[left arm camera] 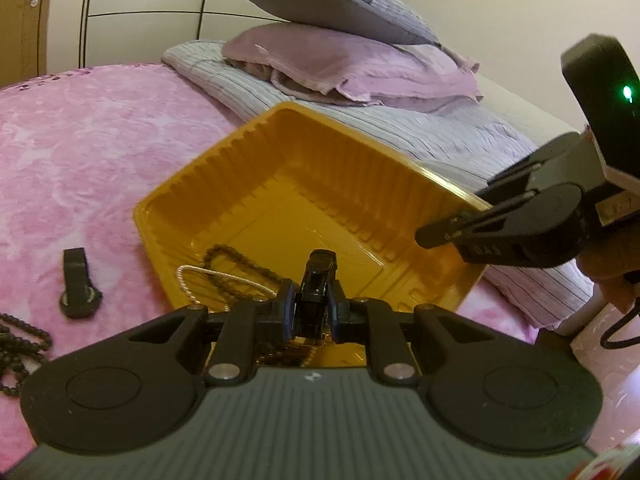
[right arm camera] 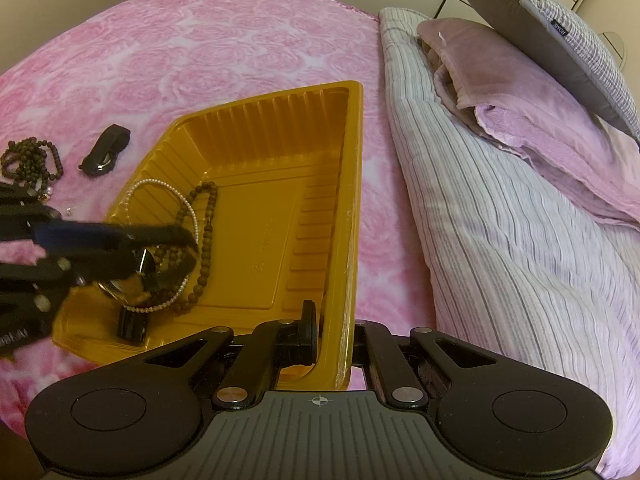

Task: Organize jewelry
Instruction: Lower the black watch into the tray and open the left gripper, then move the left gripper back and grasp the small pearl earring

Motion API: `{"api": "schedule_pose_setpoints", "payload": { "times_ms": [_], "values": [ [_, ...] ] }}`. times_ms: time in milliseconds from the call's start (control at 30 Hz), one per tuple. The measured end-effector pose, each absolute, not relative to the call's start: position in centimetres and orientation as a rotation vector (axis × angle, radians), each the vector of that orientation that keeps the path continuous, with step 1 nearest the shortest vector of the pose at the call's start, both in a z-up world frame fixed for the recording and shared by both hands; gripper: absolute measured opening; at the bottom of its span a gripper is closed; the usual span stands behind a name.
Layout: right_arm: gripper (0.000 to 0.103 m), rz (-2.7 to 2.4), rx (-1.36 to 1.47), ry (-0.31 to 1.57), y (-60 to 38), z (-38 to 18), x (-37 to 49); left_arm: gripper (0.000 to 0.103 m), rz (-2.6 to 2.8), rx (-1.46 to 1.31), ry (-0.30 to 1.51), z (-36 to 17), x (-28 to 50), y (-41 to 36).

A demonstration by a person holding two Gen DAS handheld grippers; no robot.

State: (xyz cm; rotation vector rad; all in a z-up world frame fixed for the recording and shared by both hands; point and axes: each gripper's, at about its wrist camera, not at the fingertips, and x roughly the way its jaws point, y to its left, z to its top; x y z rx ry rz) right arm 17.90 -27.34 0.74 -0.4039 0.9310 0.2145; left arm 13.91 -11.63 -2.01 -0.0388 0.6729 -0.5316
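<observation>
A yellow plastic tray [left arm camera: 352, 160] [right arm camera: 280, 128] lies on the pink bedspread. In it lie a dark bead necklace [right arm camera: 204, 240] [left arm camera: 236, 268] and a white pearl necklace [right arm camera: 160, 188] [left arm camera: 200, 276]. My left gripper [left arm camera: 314, 312] is shut on a black watch [left arm camera: 318, 280] and holds it over the tray's near corner; it also shows in the right wrist view [right arm camera: 160, 248]. My right gripper [right arm camera: 332, 344] is shut on the tray's rim; it shows at the tray's right corner in the left wrist view [left arm camera: 444, 236].
Another black watch [left arm camera: 78, 284] [right arm camera: 104, 152] and a heap of dark beads [right arm camera: 32, 160] [left arm camera: 20, 344] lie on the pink bedspread [right arm camera: 200, 40] left of the tray. A striped quilt [right arm camera: 500, 240] with pillows [left arm camera: 340, 64] lies beyond and to the right.
</observation>
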Motion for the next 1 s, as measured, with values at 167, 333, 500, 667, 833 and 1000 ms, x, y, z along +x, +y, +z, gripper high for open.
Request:
{"api": "schedule_pose_setpoints", "payload": {
  "times_ms": [167,333,500,667,833,1000],
  "values": [
    [0.004,0.214,-0.404,0.930,-27.4,0.8,17.9,0.016,-0.548,-0.038,0.693,-2.5,14.0,-12.2],
    [0.004,0.215,-0.406,0.933,-27.3,0.7,17.9,0.016,-0.560,-0.060,0.687,-2.4,13.9,-11.9],
    [0.004,0.214,-0.404,0.933,-27.3,0.6,17.8,0.016,-0.507,-0.073,0.666,-1.7,13.6,-10.1],
    [0.004,0.214,-0.403,0.934,-27.3,0.6,17.9,0.025,-0.405,-0.094,0.658,-1.8,13.2,-6.9],
    [0.004,0.212,-0.401,0.936,-27.3,0.6,17.9,0.025,-0.289,-0.085,0.659,-2.9,12.1,-3.7],
    [0.004,0.212,-0.401,0.935,-27.2,0.6,17.8,0.025,-0.184,-0.055,0.685,-4.6,11.0,-1.1]
  ]
}}
